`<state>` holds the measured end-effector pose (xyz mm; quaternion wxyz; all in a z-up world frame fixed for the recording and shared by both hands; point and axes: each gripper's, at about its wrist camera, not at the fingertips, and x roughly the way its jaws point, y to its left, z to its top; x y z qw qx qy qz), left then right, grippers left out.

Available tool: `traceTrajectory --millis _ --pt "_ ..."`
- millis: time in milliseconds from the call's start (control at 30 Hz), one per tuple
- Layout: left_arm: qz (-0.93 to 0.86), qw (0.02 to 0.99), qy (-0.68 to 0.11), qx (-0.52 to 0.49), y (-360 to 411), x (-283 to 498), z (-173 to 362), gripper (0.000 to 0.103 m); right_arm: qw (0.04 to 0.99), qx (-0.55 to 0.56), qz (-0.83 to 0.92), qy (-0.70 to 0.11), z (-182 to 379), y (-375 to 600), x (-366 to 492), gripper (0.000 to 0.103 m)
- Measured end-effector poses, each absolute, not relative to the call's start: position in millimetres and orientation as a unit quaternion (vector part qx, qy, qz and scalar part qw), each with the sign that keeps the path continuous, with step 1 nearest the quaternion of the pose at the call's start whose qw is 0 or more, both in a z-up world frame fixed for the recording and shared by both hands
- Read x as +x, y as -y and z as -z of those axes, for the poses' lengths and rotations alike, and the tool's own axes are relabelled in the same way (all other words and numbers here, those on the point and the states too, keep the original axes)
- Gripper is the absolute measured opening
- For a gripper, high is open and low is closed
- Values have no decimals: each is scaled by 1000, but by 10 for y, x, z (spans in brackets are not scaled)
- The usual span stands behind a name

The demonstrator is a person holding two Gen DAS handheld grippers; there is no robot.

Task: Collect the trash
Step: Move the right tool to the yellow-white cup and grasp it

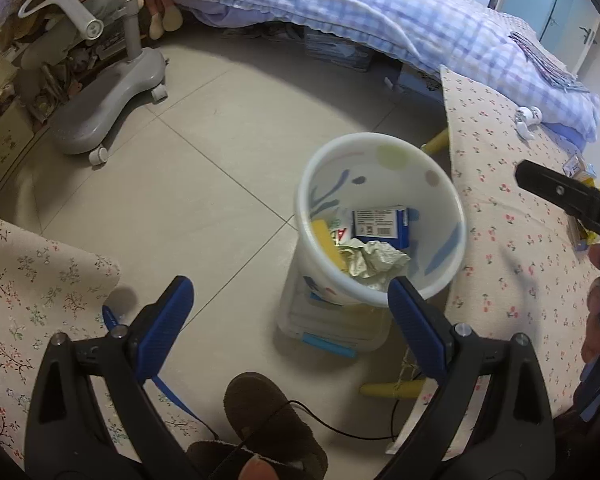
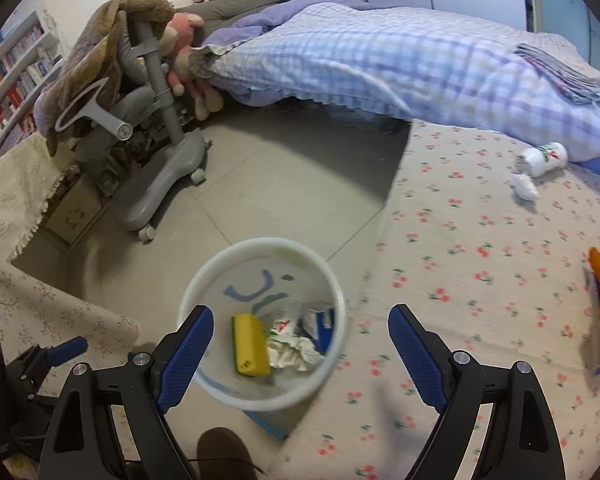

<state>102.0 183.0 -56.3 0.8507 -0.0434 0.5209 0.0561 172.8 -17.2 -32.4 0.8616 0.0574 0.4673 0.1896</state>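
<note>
Several scraps inside white bin [image 2: 260,394] on floor beside flowered table [image 2: 480,280]: yellow sponge [image 2: 250,346], crumpled paper [image 2: 294,354], blue box [image 1: 382,226]. Right gripper [image 2: 300,354] above bin, jaws spread wide, nothing between. Left gripper [image 1: 290,312] likewise agape, empty. White bottle [image 2: 544,158] and tissue [image 2: 525,187] lying far across table, near checked quilt [image 2: 380,52].

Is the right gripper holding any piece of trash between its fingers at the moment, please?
No, the right gripper has open fingers with nothing between them, only the white bin below.
</note>
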Motion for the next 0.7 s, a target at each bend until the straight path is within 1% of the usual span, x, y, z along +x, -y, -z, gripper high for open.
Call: traceTrajectory --millis 200,267,567,700 --pt "-36 851 -522 -41 -1599 1070 524 98 865 68 -140 -477 255 706 1668 91" --pt "-30 850 -524 -36 -1486 1100 528 102 866 76 -122 -479 229 929 1655 91" --pt "-1 845 -534 -9 -983 1236 554 102 869 82 8 -488 155 1937 1592 91" --pt "8 844 -536 -7 -808 1287 548 102 856 134 43 -498 200 2392 1572 91"
